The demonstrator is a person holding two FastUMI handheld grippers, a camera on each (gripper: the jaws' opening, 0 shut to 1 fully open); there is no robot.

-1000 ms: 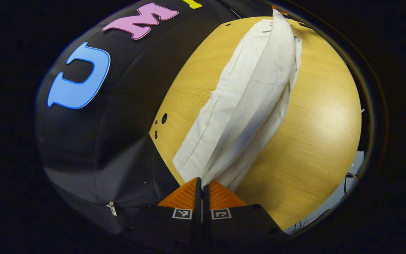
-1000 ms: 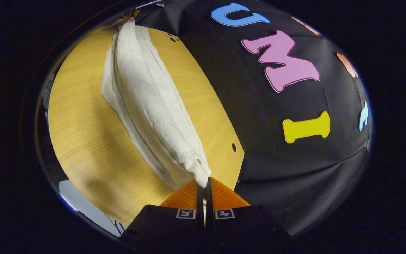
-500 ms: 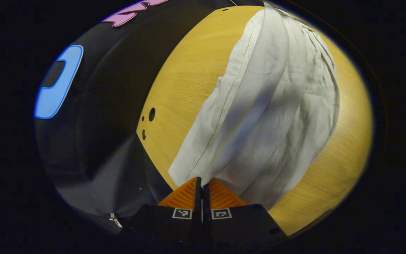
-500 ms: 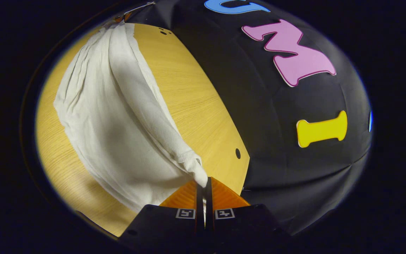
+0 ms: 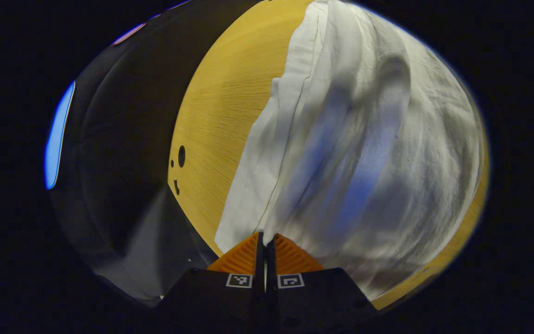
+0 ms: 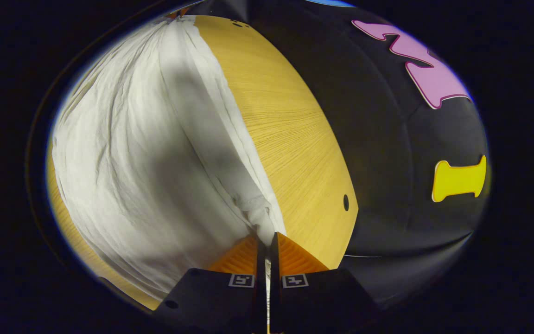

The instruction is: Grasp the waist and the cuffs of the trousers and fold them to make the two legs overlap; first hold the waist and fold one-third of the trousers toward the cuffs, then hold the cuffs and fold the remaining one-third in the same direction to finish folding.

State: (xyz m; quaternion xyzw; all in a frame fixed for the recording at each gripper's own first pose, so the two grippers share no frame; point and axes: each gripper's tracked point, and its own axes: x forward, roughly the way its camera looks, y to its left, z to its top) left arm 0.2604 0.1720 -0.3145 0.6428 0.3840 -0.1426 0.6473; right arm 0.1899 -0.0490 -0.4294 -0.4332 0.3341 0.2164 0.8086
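Both jaws pinched down tight on cloth, no gap showing. Left gripper (image 5: 265, 237) clamped on one end of the trousers (image 5: 364, 153), fabric running up and away over the table (image 5: 220, 106) in loose folds, a seamed edge along its left side. Right gripper (image 6: 267, 237) nipped on a bunched corner of the trousers (image 6: 137, 153), the rest draped wide to the left over the table (image 6: 290, 130). Cannot tell which end is waist and which cuffs. Likely mid lengthwise fold, laying one leg over the other. Risks from here: thin pinch at the right corner could slip under pull; slack cloth could land wrinkled or skewed, leaving leg edges misaligned; uneven lowering of the two ends would twist the fold; drifting toward the table edge could spill fabric off. Count: one pair of trousers, one table, two grippers, a few small holes (image 5: 181, 156) near the table's edge.
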